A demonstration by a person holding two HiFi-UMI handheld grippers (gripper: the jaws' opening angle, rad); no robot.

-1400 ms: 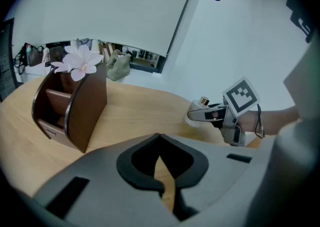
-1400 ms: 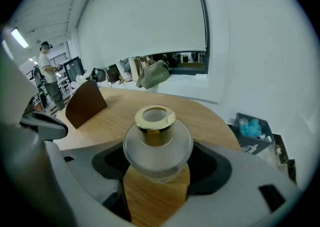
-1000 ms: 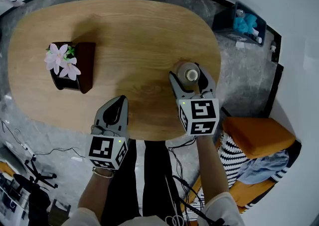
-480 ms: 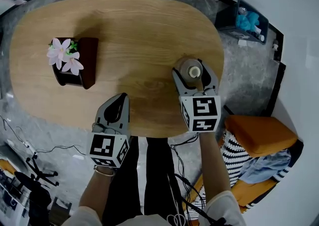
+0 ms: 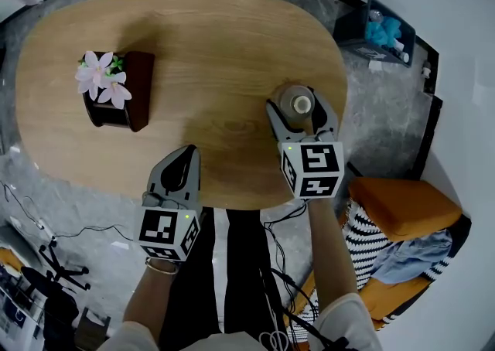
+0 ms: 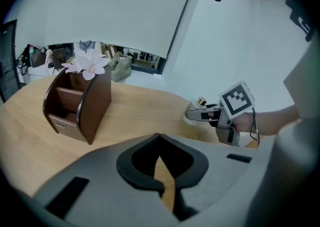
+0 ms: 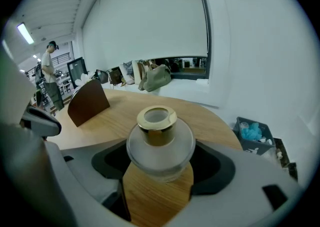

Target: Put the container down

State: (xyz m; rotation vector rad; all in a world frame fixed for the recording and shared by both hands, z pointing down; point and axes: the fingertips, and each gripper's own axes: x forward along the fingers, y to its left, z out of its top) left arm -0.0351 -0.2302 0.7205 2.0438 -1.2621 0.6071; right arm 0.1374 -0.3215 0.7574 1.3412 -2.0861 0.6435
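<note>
The right tongs (image 5: 298, 114) are closed on the container (image 7: 160, 143), a squat frosted-glass jar with a gold collar. It stands upright between the pads, close to the right edge of the tabletop (image 5: 209, 56). No view settles whether its base already touches the wood. The left tongs (image 5: 179, 172) are pressed together on nothing and hover at the near edge, well apart from the jar. A wooden organiser (image 5: 124, 98) holding pink flowers stands toward the left end. To set the jar down well, the person should probably lower it straight and level until the base sits flat. The pads should then part evenly and draw back along their own line, so the smooth glass is not nudged toward the right edge.
</note>
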